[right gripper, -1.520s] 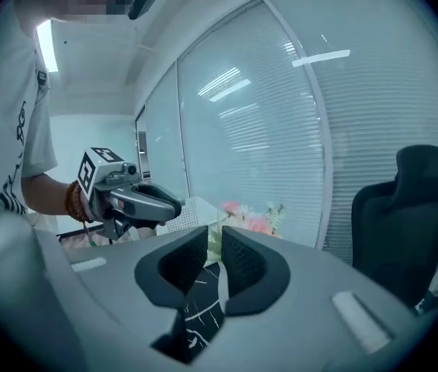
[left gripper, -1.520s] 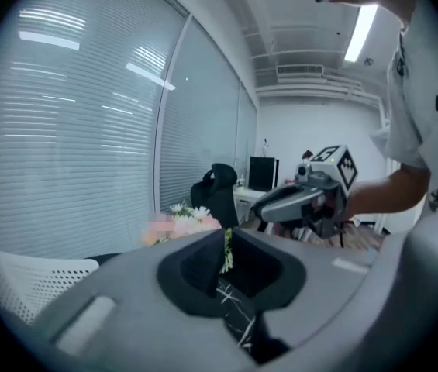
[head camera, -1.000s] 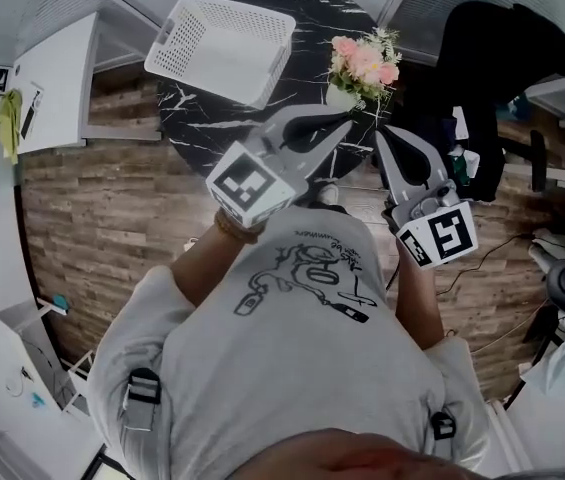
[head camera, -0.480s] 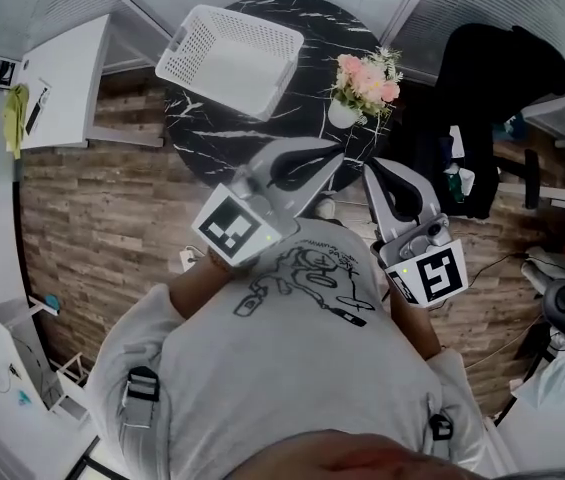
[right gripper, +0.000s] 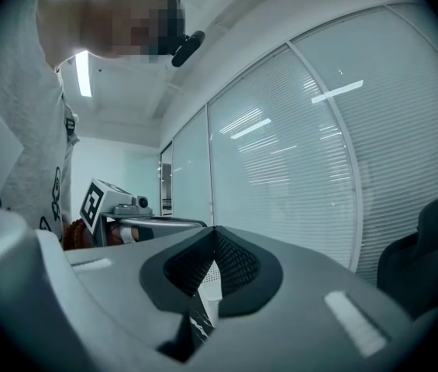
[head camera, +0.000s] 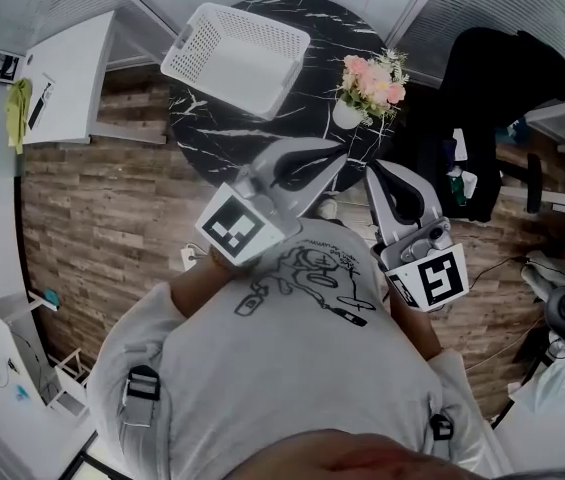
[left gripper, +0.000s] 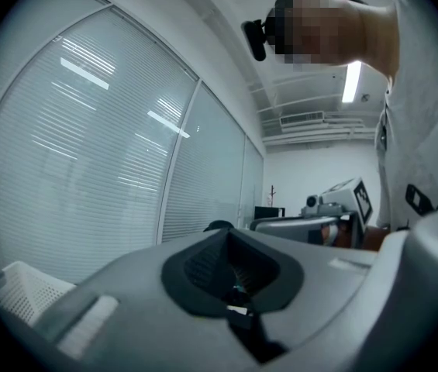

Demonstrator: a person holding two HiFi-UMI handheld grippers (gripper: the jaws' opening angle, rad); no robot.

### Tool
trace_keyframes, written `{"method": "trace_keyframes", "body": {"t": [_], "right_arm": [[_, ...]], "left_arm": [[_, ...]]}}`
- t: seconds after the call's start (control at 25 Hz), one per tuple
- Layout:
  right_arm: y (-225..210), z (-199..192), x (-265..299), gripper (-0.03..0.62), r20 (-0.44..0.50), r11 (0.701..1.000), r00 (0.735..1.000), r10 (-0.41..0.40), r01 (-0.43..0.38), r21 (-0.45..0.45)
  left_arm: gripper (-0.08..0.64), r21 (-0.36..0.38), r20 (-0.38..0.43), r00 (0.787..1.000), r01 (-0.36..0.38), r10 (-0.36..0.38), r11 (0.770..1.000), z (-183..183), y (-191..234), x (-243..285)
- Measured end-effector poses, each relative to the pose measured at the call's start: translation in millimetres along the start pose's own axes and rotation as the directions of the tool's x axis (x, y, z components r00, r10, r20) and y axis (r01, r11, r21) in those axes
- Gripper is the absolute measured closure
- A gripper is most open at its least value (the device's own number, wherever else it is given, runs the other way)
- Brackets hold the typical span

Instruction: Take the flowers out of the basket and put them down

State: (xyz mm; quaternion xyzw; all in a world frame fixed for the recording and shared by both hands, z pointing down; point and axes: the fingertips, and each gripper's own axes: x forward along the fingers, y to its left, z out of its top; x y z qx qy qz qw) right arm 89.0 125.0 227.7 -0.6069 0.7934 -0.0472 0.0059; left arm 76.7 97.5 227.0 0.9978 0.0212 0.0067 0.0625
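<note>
At the right edge of the round black tabletop point(head camera: 262, 133), the flowers point(head camera: 372, 78) stand upright in a small white pot point(head camera: 345, 115), outside the basket. The white basket point(head camera: 234, 56) sits at the far left edge, well apart from the flowers. The left gripper point(head camera: 338, 152) and the right gripper point(head camera: 370, 168) are held side by side off the near edge, close to the person's shirt point(head camera: 302, 308). Each has its jaws fully together and grips nothing. Neither touches the flowers.
</note>
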Motion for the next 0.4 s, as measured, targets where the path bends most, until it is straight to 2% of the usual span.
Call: {"method": "trace_keyframes", "body": {"t": [0.4], "right_arm": [[-1.8,-4.0,2.0,0.587,-0.007,1.0,1.0,-0.001,0.001,0.002]], "left_arm": [[0.558,0.006,0.004,1.0,0.004,-0.004,1.0,-1.7,2.6,2.6]]}}
